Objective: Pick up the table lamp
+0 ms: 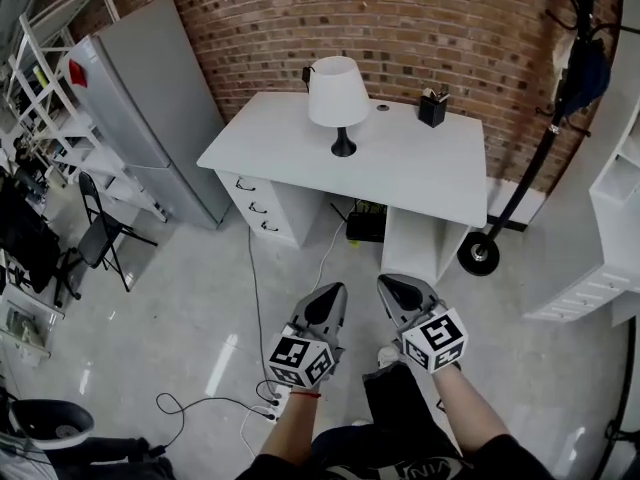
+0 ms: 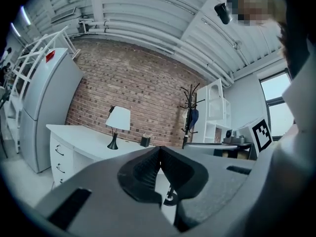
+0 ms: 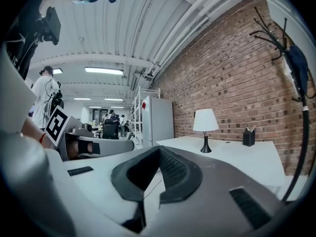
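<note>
The table lamp (image 1: 338, 96), a white shade on a thin black stem and round black foot, stands upright near the back middle of a white desk (image 1: 420, 168). The lamp (image 2: 117, 125) shows small and far in the left gripper view, and the lamp (image 3: 205, 127) also shows in the right gripper view. My left gripper (image 1: 330, 296) and right gripper (image 1: 397, 288) hover side by side over the floor in front of the desk, well short of the lamp. Both are shut with nothing between their jaws.
A black pen holder (image 1: 432, 109) sits at the desk's back right. A grey fridge (image 1: 150, 108) stands to the left, a black coat rack (image 1: 540, 158) and white shelves (image 1: 615, 208) to the right. Cables (image 1: 250, 298) trail on the floor; a folding chair (image 1: 100, 238) stands left.
</note>
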